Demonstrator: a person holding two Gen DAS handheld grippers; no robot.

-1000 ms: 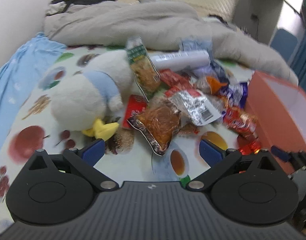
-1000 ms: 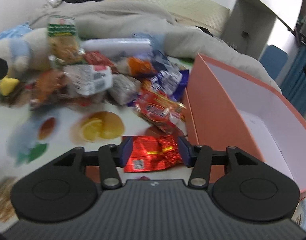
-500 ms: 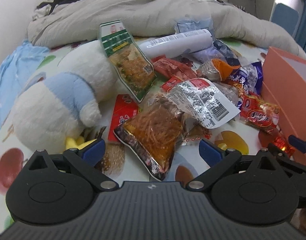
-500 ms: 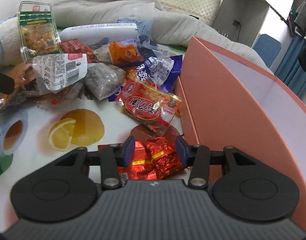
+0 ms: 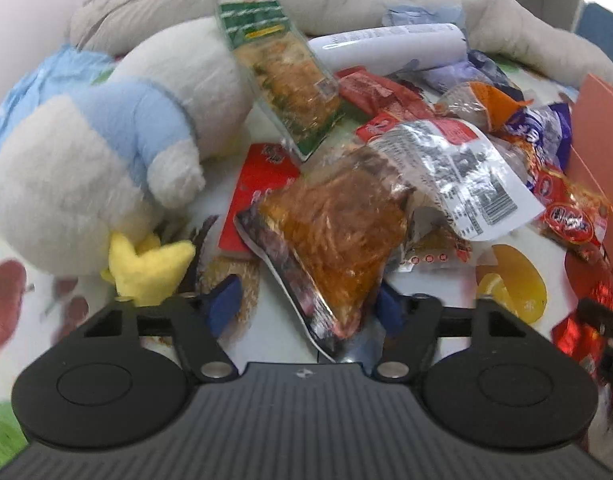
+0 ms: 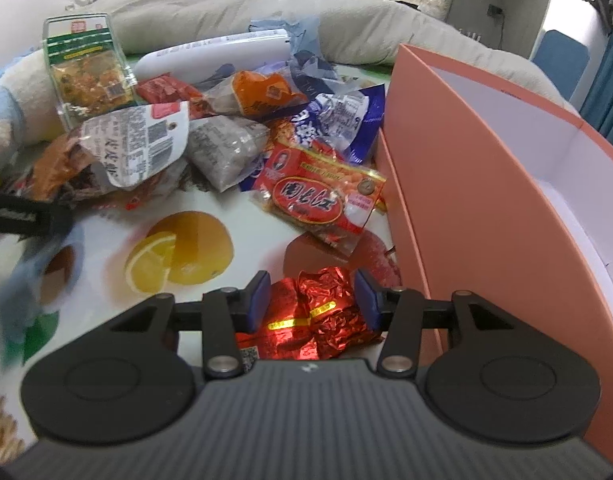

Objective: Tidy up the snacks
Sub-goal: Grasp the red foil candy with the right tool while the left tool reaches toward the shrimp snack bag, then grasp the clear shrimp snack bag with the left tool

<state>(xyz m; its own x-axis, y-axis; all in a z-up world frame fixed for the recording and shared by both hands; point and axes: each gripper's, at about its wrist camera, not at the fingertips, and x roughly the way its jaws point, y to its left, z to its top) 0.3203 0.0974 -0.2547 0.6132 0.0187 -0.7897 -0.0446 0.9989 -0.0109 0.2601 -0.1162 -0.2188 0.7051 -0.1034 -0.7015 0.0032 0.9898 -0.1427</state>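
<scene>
- Left gripper (image 5: pixel 304 306) jaws, just closing, straddle the clear packet of orange shredded snack (image 5: pixel 330 232), not yet pinching.
- Right gripper (image 6: pixel 312 300) pinches the crinkled red foil packet (image 6: pixel 310 316) beside the salmon-pink cardboard box (image 6: pixel 466 208).

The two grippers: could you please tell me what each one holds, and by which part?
The right gripper grips the crinkled red foil packet across its middle. The left gripper has been closing around the near corner of the orange snack bag; no firm grip shows yet.

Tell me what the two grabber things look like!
Both are black. The left gripper and right gripper each have a ridged body, two round discs, silver rivets and blue pads on the fingers. No hands or sleeves show.
</scene>
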